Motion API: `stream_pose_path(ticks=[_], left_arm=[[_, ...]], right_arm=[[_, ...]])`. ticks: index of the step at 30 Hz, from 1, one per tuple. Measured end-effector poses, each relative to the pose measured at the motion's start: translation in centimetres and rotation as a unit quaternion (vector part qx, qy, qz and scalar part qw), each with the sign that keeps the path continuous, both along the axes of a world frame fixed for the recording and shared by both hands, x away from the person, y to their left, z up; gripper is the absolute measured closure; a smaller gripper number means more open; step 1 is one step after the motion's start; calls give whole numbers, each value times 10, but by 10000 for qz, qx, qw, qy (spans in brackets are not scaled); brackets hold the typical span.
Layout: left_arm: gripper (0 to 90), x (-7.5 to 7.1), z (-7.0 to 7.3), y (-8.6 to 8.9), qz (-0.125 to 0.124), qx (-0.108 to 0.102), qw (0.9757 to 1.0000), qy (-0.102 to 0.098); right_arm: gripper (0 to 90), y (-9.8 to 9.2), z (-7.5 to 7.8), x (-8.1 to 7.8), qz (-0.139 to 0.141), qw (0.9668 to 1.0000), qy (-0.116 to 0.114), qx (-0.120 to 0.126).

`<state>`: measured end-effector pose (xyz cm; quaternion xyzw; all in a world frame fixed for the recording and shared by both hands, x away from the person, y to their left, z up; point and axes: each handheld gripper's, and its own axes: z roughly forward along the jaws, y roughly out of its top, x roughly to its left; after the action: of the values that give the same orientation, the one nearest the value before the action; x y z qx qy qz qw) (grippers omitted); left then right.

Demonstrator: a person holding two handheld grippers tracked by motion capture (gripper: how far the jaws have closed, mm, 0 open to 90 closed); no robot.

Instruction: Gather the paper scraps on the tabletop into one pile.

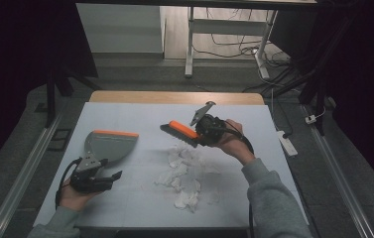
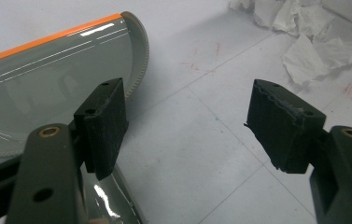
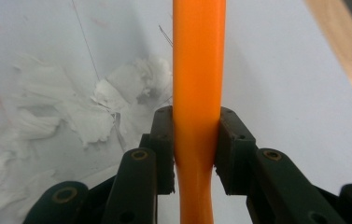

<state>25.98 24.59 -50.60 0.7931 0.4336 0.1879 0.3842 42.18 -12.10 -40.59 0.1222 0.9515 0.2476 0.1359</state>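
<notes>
the right gripper [image 1: 200, 133] sits just right of the table's centre, its jaws pressed tight on the orange handle of a brush [image 1: 180, 132]. in the right gripper view the handle [image 3: 198, 84] runs straight toward twelve o'clock between the two black pads, which bear on it from either side. in the high view the brush points from the gripper toward ten o'clock, with its dark bristles facing down over a pile of torn white paper scraps [image 1: 182, 173]. the scraps lie on the white table [image 1: 135, 198], spreading from under the brush toward six o'clock.

the left gripper [image 1: 106, 178] rests low at the table's eight o'clock, its jaws spread wide with nothing between them; in the left gripper view bare table shows in the gap. a grey dustpan [image 1: 107, 145] with an orange edge lies flat just beyond this gripper, toward its twelve o'clock, its orange lip on the far side. the dustpan [image 2: 47, 102] lies under and behind the left-hand pad in the left gripper view.
</notes>
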Motion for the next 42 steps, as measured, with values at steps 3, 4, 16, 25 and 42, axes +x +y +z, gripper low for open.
stream_pose_path(ticks=[3,4,16,25,42], left_arm=[[296,0,0,1,10,-8,10000,4],[296,0,0,1,20,-13,10000,1],[296,0,-1,4,52,-27,10000,-1],[296,1,-1,3,54,-3,10000,17],[296,0,-2,3,69,-1,10000,21]], right_arm=[[706,-8,8,-5,-31,9999,-8,148],[706,-10,10,-6,-54,9999,-9,158],[706,7,-7,-49,75,9991,424,16],[706,9,-13,-84,444,9967,679,-49],[706,-5,-11,-110,487,9957,782,-11]])
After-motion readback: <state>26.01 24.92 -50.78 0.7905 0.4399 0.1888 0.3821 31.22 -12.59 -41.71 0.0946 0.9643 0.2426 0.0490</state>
